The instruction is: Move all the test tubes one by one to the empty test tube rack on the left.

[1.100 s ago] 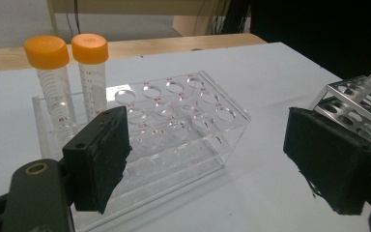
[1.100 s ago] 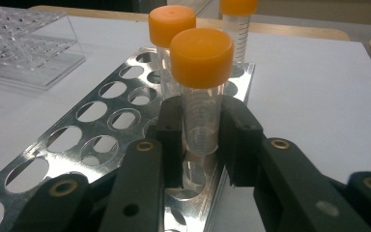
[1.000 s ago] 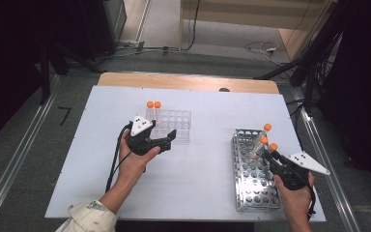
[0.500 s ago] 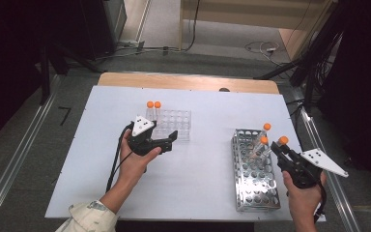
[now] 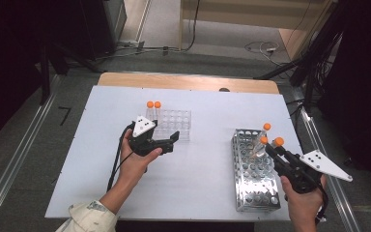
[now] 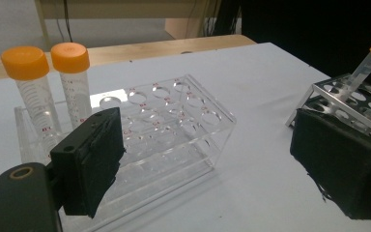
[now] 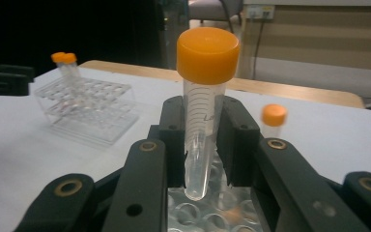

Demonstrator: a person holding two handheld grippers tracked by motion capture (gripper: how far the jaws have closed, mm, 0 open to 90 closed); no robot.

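A clear plastic rack (image 5: 174,123) stands mid-table with two orange-capped tubes (image 5: 153,105) upright at its far left corner. My left gripper (image 5: 170,141) is open at the rack's near edge. Its jaws have just been opening, and nothing is pinched between them; the clear rack (image 6: 164,130) lies just ahead. My right gripper (image 5: 273,149) is shut on an orange-capped tube (image 5: 279,142) and holds it above the metal rack (image 5: 251,191). In the right gripper view the tube (image 7: 200,135) stands upright between the pads, its tip just over the rack holes (image 7: 207,215).
Two more orange-capped tubes (image 5: 265,133) lean in the far end of the metal rack. The white table's right edge (image 5: 299,145) runs close to the right hand. Cables and dark equipment lie on the floor beyond the table.
My right gripper has risen with the tube, lifting it up out of the metal rack. The left hand has stayed in place by the clear rack.
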